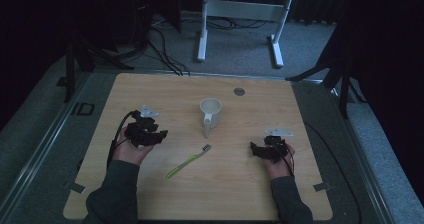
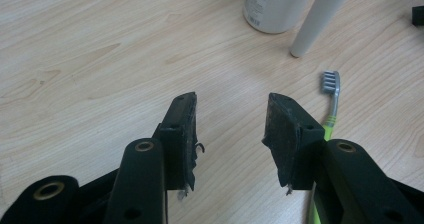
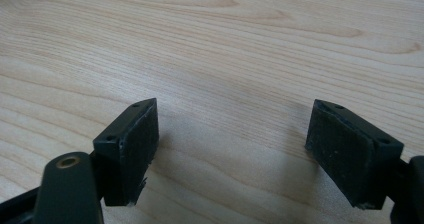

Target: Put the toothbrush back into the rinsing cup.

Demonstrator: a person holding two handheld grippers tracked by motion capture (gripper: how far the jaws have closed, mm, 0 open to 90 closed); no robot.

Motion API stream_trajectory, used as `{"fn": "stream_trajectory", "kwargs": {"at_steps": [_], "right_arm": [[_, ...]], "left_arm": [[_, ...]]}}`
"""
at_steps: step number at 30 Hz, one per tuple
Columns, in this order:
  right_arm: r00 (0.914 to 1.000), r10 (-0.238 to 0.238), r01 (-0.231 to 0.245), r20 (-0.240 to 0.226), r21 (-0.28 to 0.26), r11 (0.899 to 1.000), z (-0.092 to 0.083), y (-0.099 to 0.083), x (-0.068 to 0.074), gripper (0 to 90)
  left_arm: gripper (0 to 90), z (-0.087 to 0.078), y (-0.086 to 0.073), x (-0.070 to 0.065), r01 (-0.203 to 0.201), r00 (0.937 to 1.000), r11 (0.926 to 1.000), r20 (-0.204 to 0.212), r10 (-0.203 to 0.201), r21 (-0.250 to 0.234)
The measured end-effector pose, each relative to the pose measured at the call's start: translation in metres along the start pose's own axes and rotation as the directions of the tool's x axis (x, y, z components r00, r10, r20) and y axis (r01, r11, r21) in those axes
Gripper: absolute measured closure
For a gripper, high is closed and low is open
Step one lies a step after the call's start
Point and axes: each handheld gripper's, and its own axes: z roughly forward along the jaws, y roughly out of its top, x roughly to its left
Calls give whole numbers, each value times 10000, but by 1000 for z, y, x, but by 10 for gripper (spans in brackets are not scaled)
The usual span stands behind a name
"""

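A white mug (image 1: pixel 210 112) with a long straight handle stands upright near the middle of the wooden table (image 1: pixel 150 89). A green toothbrush (image 1: pixel 188 161) with grey bristles lies flat in front of it. My left gripper (image 1: pixel 161 134) rests low at the left, open, nothing between its jaws. In the left gripper view the gripper (image 2: pixel 231 116) faces the mug (image 2: pixel 275 6), its handle (image 2: pixel 320 19) and the toothbrush head (image 2: pixel 331 81) to its right. My right gripper (image 1: pixel 254 149) sits at the right, open and empty; in the right gripper view the gripper (image 3: pixel 232 119) is over bare wood.
A small round grey grommet (image 1: pixel 239 91) is set into the table near its far edge. Beyond the table stands a white desk frame (image 1: pixel 240 19) on grey carpet, with dark cables and black stand legs on both sides.
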Motion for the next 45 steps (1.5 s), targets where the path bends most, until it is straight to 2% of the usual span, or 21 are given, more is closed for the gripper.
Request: {"fn": "stream_trajectory", "kwargs": {"at_steps": [9,18,27,36,45], "right_arm": [[10000,0,0,1,-1,10000,0,0,0,207],[10000,-7,7,-1,-5,10000,0,0,0,208],[10000,-2,2,0,-4,10000,0,0,0,207],[10000,0,0,3,-9,10000,0,0,0,207],[10000,2,-2,2,-6,10000,0,0,0,207]], "left_arm": [[564,0,5,-4,-140,9999,9998,101,138,132],[565,2,7,-5,-70,9996,9998,273,65,201],[571,3,9,-9,-333,9987,9988,397,318,363],[570,4,11,-11,-367,9986,9976,413,344,582],[571,8,14,-22,-831,9957,9930,488,792,836]]}}
